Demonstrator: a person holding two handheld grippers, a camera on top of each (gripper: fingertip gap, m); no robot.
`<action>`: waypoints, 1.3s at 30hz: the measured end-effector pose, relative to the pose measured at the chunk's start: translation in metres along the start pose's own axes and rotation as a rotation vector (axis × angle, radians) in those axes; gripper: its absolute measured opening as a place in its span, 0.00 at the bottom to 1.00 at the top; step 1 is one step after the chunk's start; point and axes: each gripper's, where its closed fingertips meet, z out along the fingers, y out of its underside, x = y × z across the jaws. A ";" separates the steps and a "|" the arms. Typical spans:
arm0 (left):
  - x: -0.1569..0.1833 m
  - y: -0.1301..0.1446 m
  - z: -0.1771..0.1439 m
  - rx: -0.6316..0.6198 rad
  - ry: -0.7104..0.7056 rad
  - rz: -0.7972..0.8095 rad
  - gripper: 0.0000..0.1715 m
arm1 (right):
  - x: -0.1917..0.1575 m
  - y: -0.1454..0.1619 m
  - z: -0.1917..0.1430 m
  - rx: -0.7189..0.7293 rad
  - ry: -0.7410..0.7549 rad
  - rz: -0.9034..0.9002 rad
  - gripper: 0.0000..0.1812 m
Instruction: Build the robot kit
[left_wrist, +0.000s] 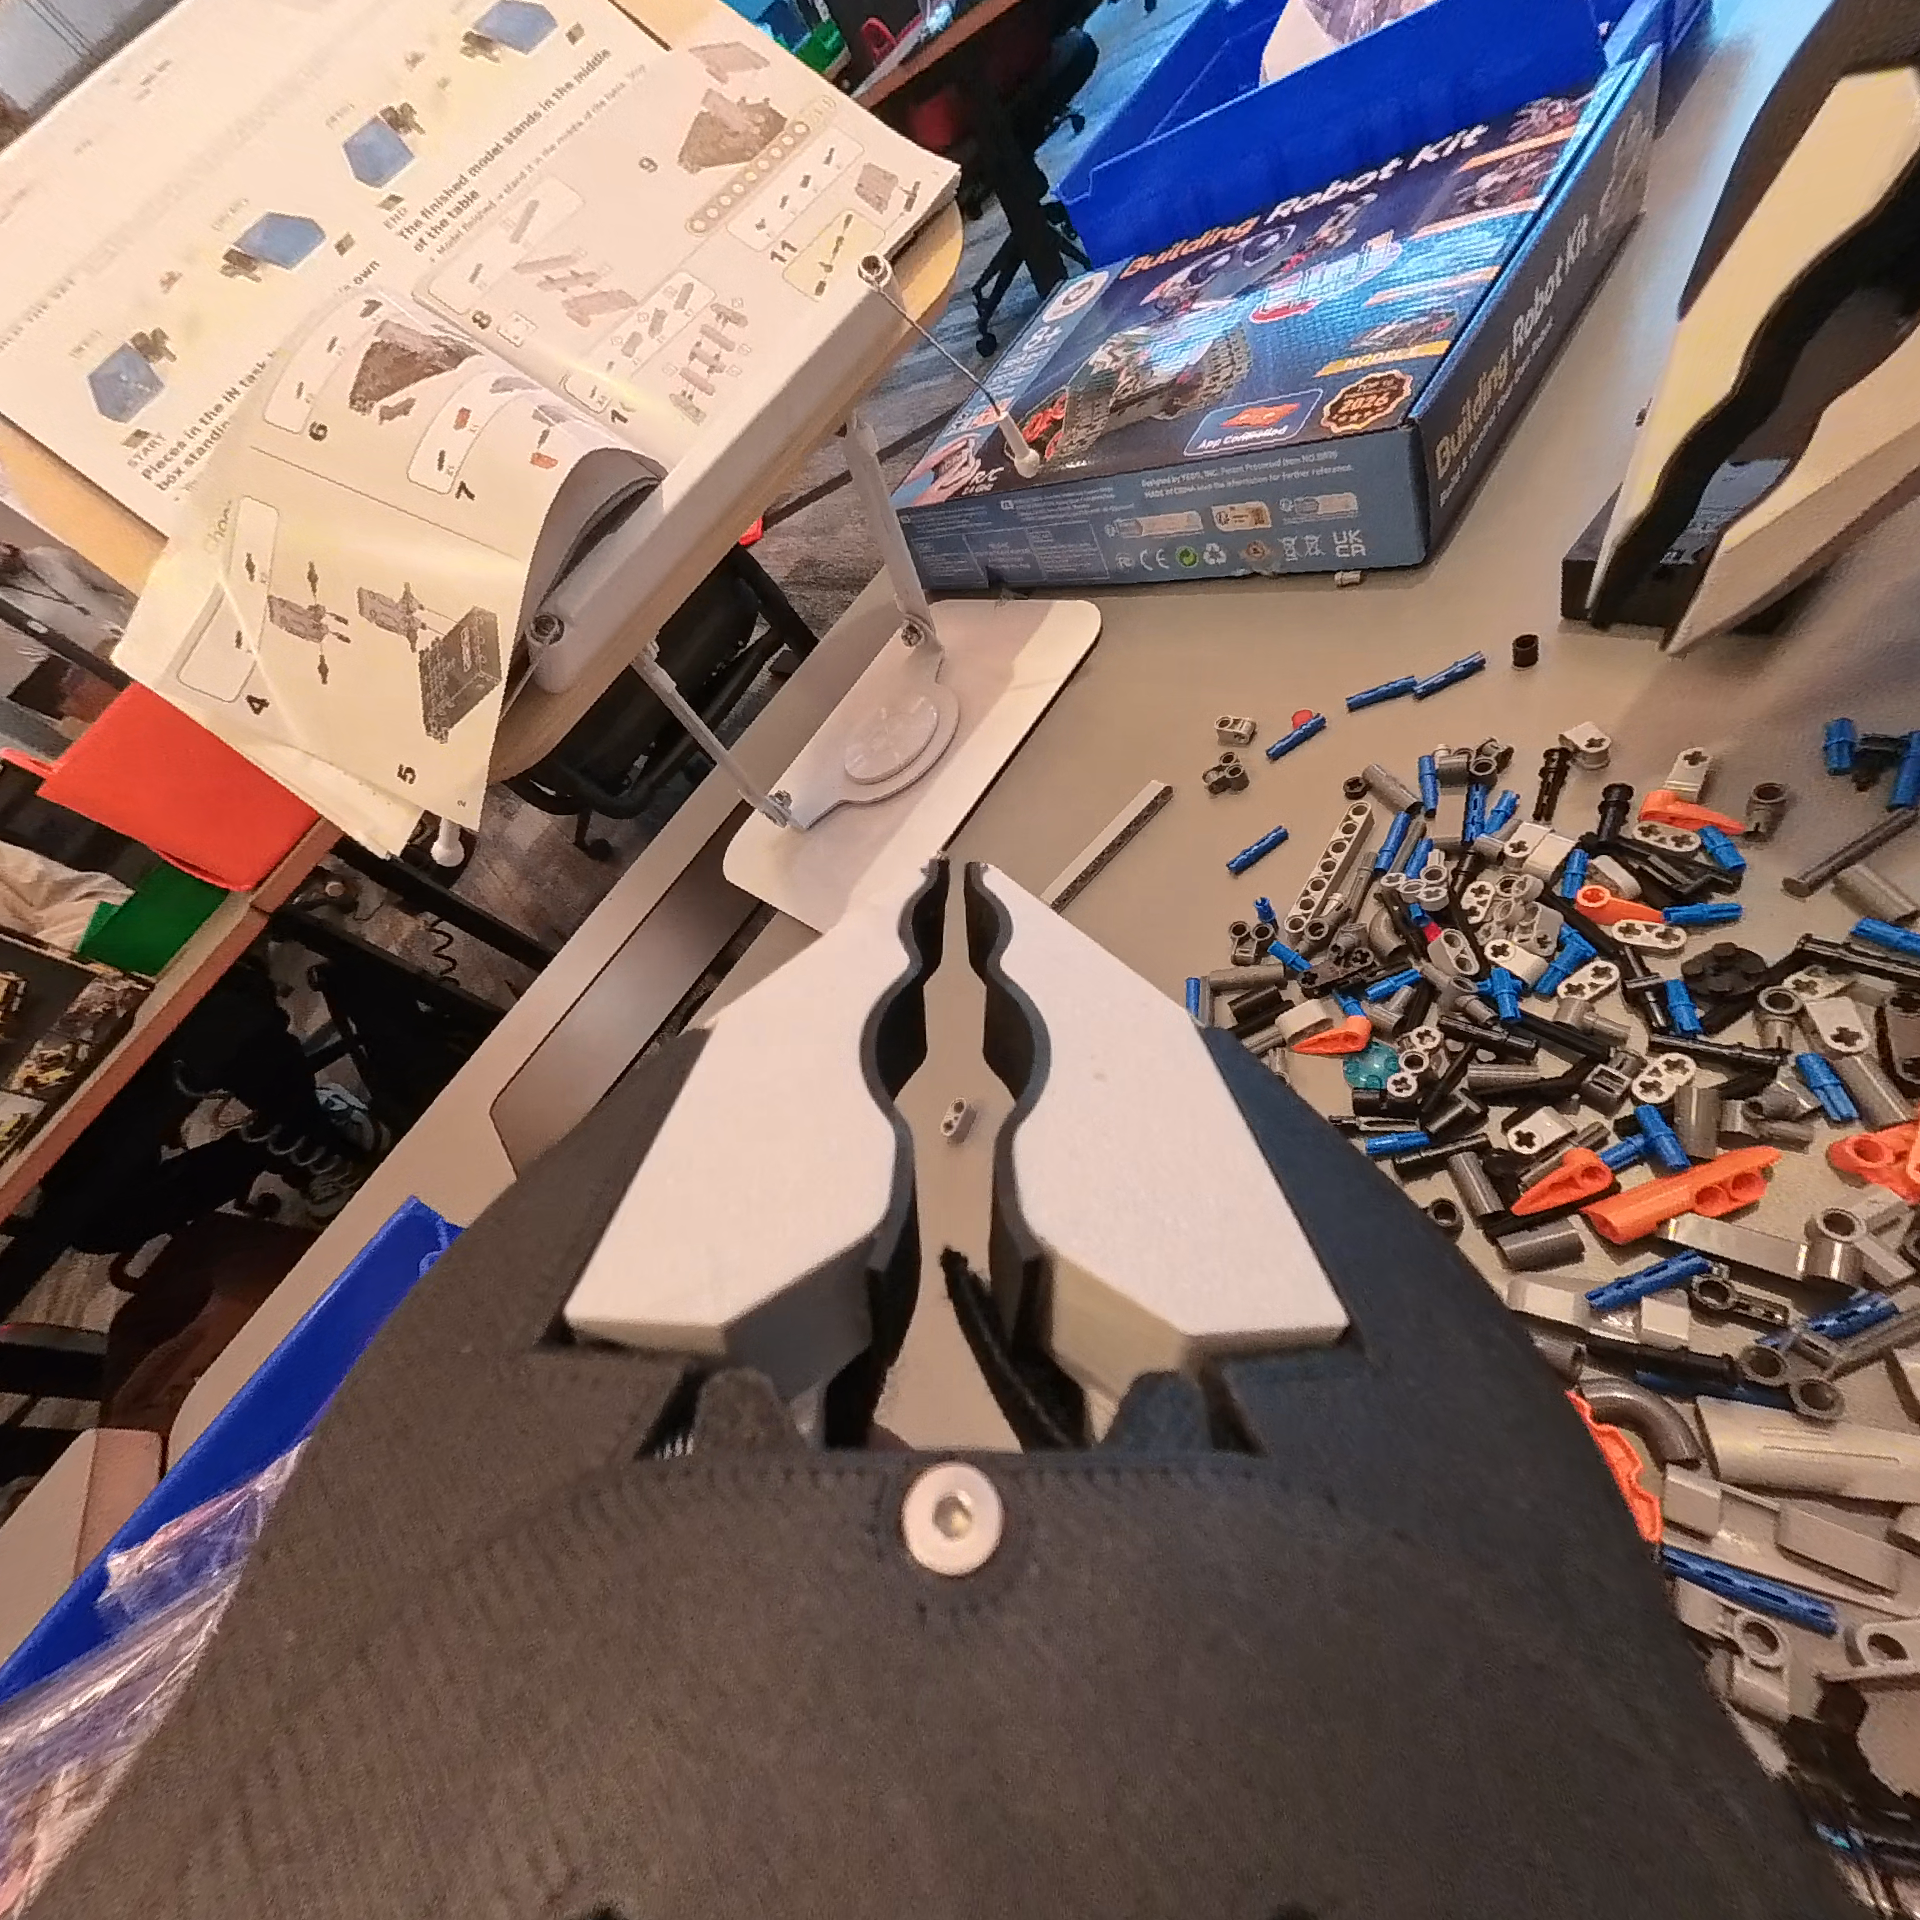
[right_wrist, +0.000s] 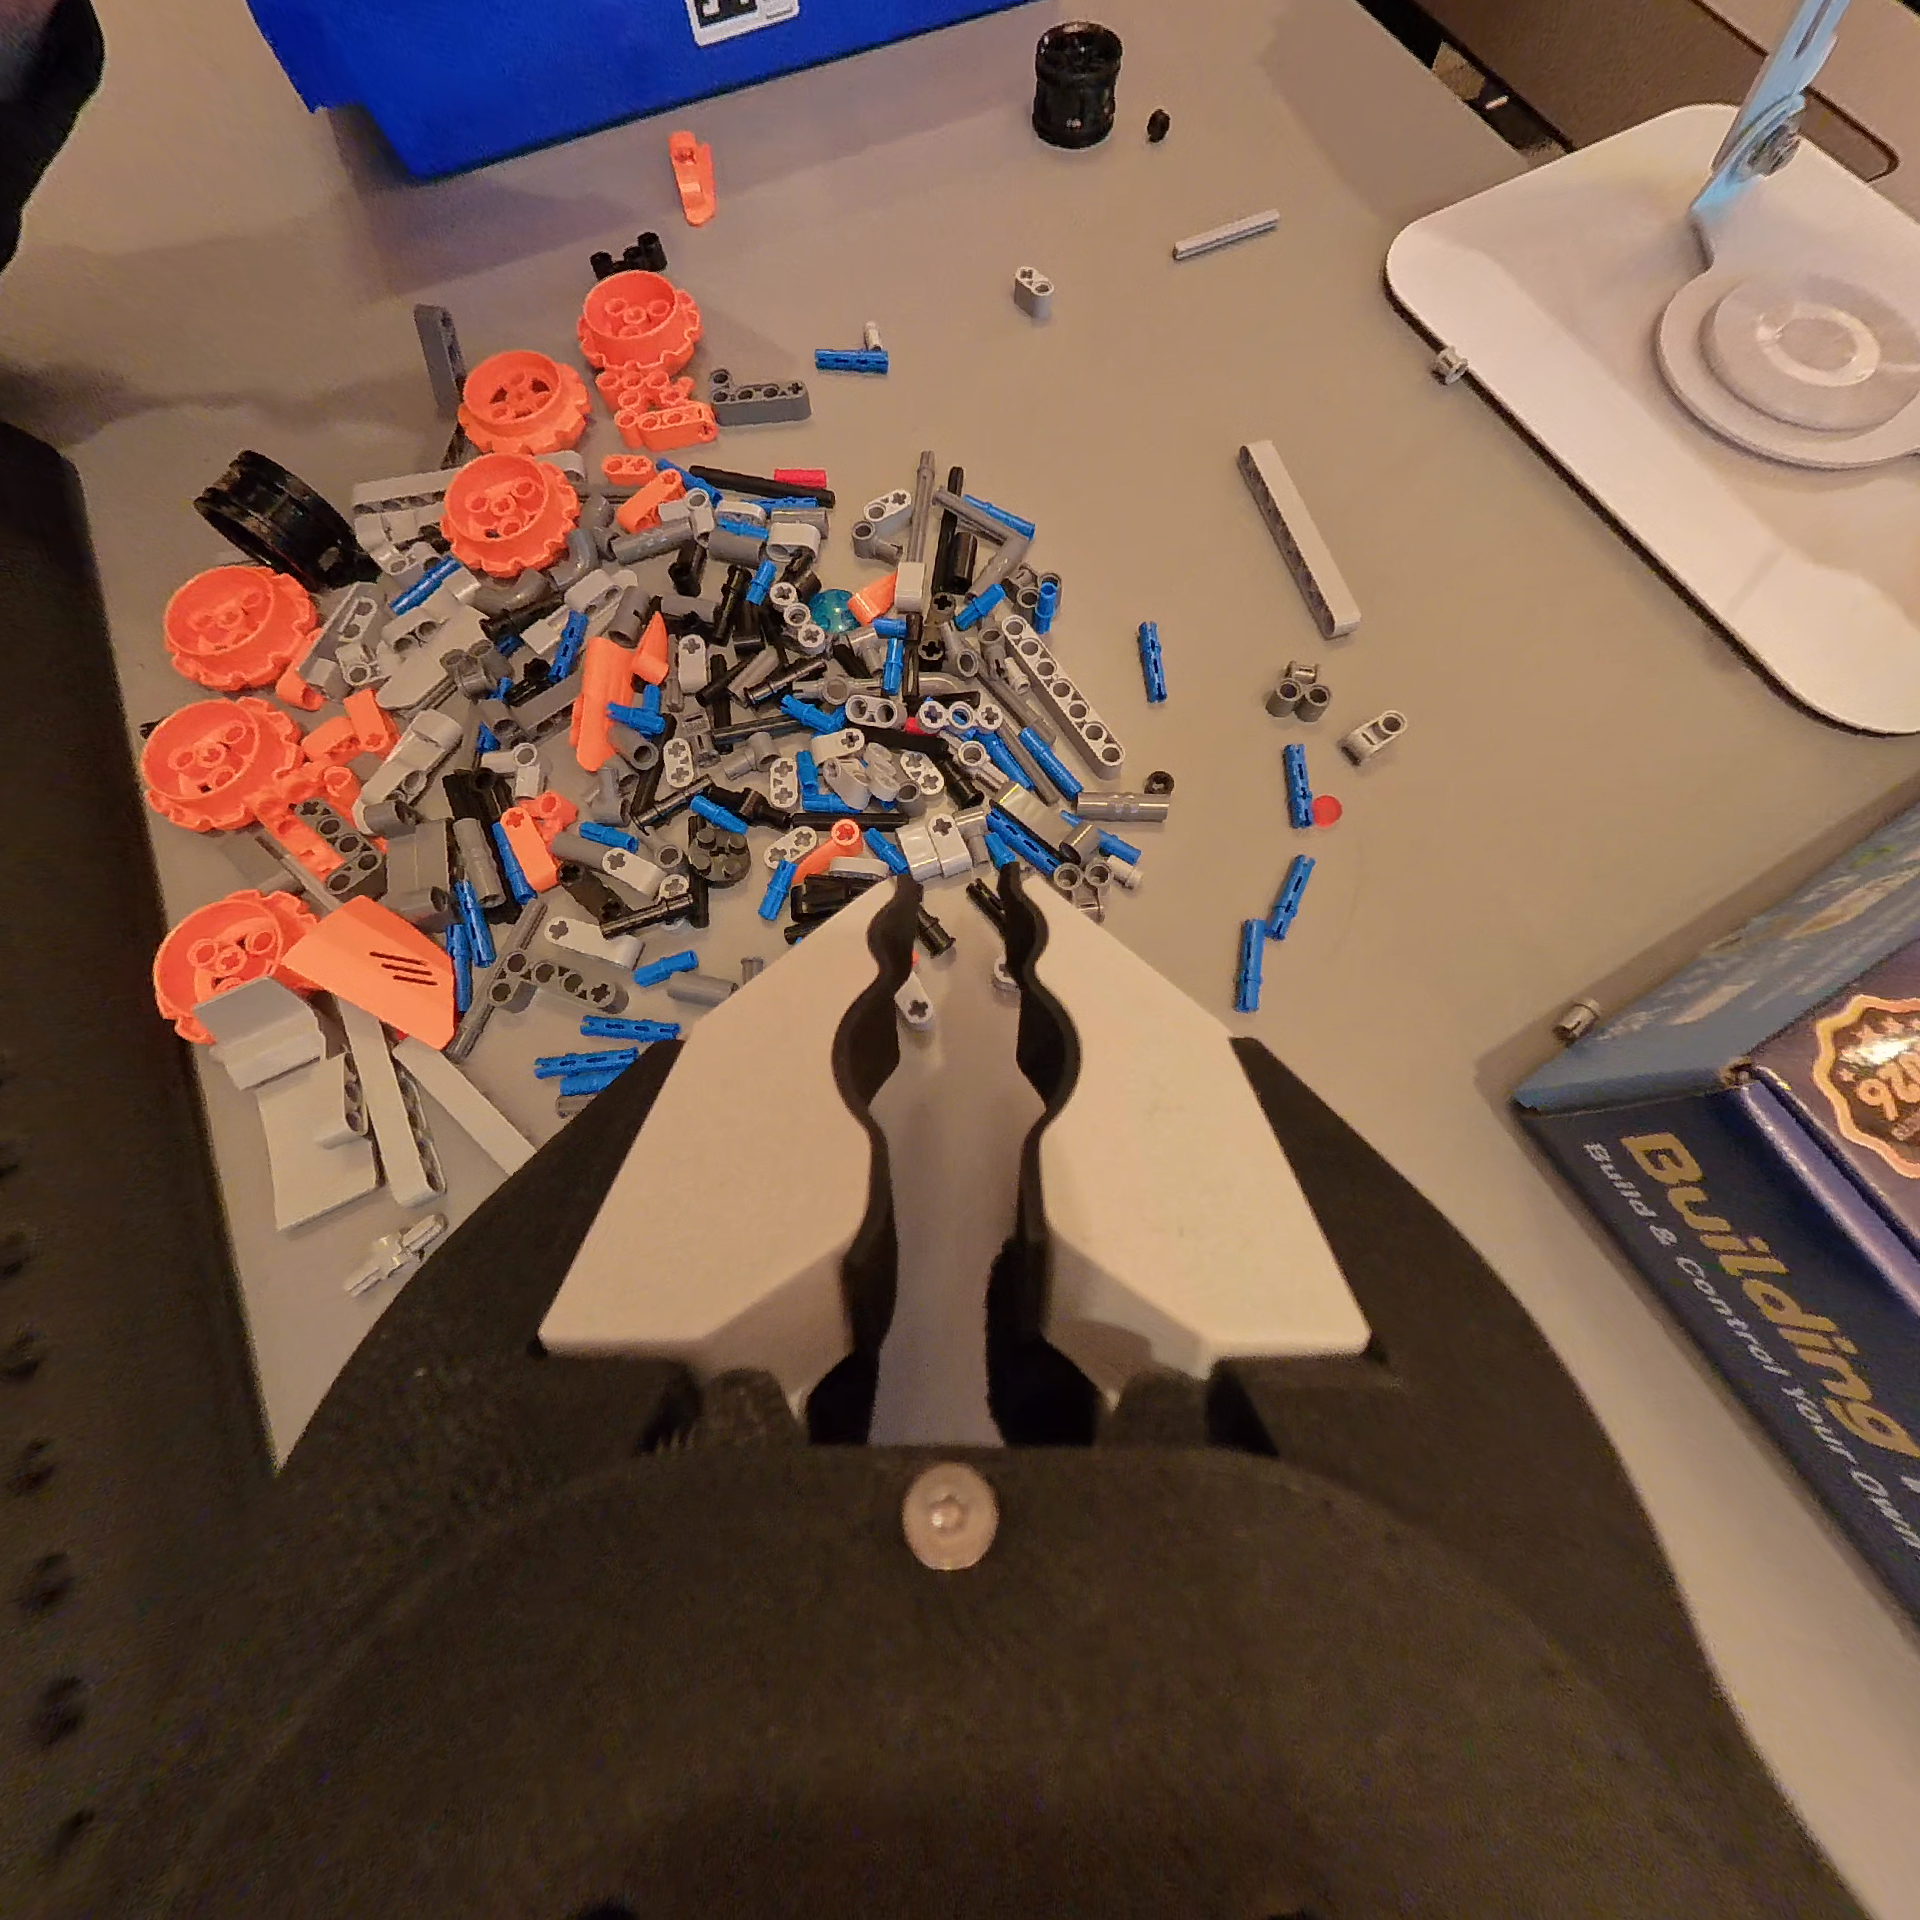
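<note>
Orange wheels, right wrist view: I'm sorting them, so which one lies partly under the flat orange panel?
The bottom-most orange wheel, nearest the camera; the orange panel overlaps its right side.

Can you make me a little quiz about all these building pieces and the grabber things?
1. True or false: in the right wrist view, the orange wheels lie on the left side of the parts pile.
2. What does the white stand hold up? A) an instruction booklet B) a lamp C) a tablet
3. Fill in: the right gripper hovers at the pile's near edge with its jaws ____.

Key: 1 true; 2 A; 3 open.
</note>
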 end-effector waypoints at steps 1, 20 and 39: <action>0.000 0.000 0.001 -0.001 0.001 0.001 0.01 | 0.000 0.001 0.001 -0.003 -0.001 -0.001 0.08; 0.012 0.001 0.005 -0.012 0.042 0.007 0.01 | -0.018 -0.006 0.020 -0.034 -0.058 -0.055 0.08; 0.018 0.002 0.007 -0.019 0.061 0.013 0.01 | -0.018 0.023 0.031 -0.149 -0.119 -0.046 0.09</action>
